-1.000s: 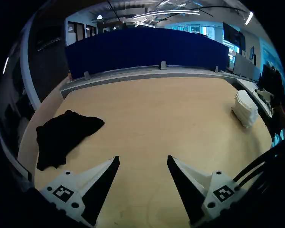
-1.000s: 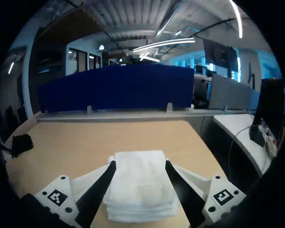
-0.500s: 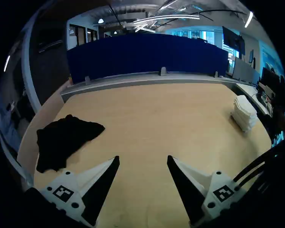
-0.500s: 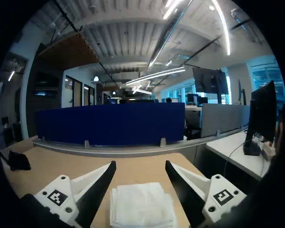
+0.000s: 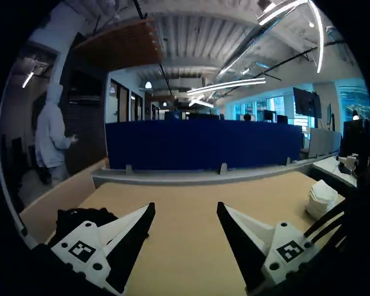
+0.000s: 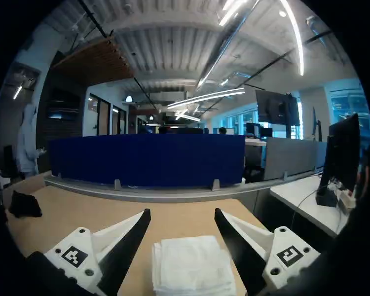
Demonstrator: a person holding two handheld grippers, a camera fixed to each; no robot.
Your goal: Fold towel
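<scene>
A crumpled black towel (image 5: 79,219) lies on the wooden table (image 5: 190,197) at the left, partly behind the left finger of my left gripper (image 5: 185,219), which is open and holds nothing. A stack of folded white towels (image 5: 322,198) sits at the table's right edge. In the right gripper view the same white stack (image 6: 192,266) lies low between the spread fingers of my right gripper (image 6: 182,224), which is open and not touching it. The black towel (image 6: 24,204) shows small at the far left there.
A blue partition (image 5: 204,143) runs along the table's far edge. A person in a grey hoodie (image 5: 51,135) stands beyond the left side. Another desk with a monitor (image 6: 340,158) and cables stands to the right.
Both grippers have tilted upward, so more ceiling and less table shows. The black towel has slid down behind the left finger in the left gripper view. The white stack stays low between the right fingers.
</scene>
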